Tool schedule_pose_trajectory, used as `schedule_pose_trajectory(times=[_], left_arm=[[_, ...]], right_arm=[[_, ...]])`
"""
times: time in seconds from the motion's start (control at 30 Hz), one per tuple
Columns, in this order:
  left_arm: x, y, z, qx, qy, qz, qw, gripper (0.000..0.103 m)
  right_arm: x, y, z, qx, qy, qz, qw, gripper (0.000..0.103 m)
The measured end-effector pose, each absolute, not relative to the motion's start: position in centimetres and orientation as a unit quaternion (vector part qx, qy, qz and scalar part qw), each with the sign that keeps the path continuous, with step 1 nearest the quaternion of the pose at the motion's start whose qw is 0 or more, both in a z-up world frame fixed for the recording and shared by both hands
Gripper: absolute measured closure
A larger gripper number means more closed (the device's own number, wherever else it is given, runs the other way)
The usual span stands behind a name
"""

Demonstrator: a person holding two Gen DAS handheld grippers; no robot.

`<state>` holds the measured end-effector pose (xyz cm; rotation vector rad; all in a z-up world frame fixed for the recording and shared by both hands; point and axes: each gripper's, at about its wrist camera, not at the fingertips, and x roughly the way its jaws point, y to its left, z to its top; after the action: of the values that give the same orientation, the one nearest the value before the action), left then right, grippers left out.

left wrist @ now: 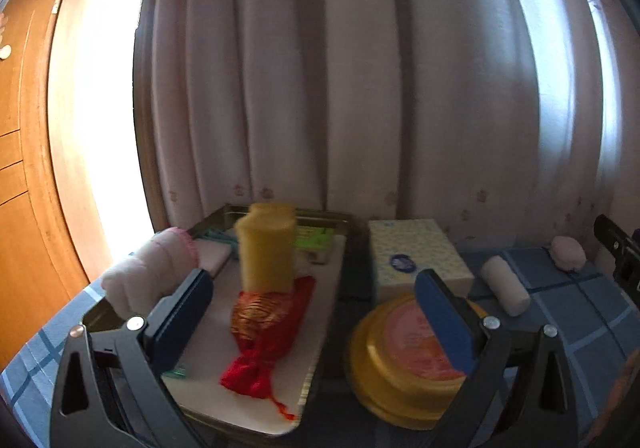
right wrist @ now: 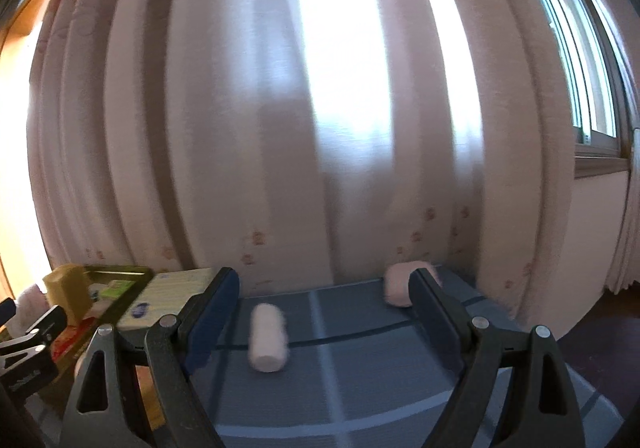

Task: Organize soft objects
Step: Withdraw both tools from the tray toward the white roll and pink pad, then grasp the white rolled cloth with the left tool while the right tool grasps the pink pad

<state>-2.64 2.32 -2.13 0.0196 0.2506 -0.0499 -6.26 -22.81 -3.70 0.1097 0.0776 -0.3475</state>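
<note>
In the left wrist view my left gripper stands open over a metal tray and grips nothing. In the tray are a yellow sponge standing upright, a red and gold pouch and a white rolled towel on the left rim. My right gripper is open and low over the blue checked cloth. A white roll lies ahead between its fingers, untouched. A pink soft lump sits farther back, partly hidden by the right finger.
A tissue box and a yellow round tin sit right of the tray. Pale curtains hang close behind the table. A wooden cupboard stands at the left, and a window at the right.
</note>
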Motion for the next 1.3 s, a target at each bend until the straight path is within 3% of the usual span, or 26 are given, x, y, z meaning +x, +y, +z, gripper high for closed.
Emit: schedule_pose_trajectory(times=[0.9, 1.3], left_arm=[[-4.3, -12.9, -2.1, 0.084, 0.123, -0.145, 0.978, 0.001], [1.4, -18.4, -3.7, 0.078, 0.249, -0.121, 0.958, 0.002]], right_arm=[[-7.8, -34.5, -3.8, 0.052, 0.110, -0.225, 0.967, 0.015], [-1.9, -37.3, -3.2, 0.086, 0.181, -0.182, 0.963, 0.015]])
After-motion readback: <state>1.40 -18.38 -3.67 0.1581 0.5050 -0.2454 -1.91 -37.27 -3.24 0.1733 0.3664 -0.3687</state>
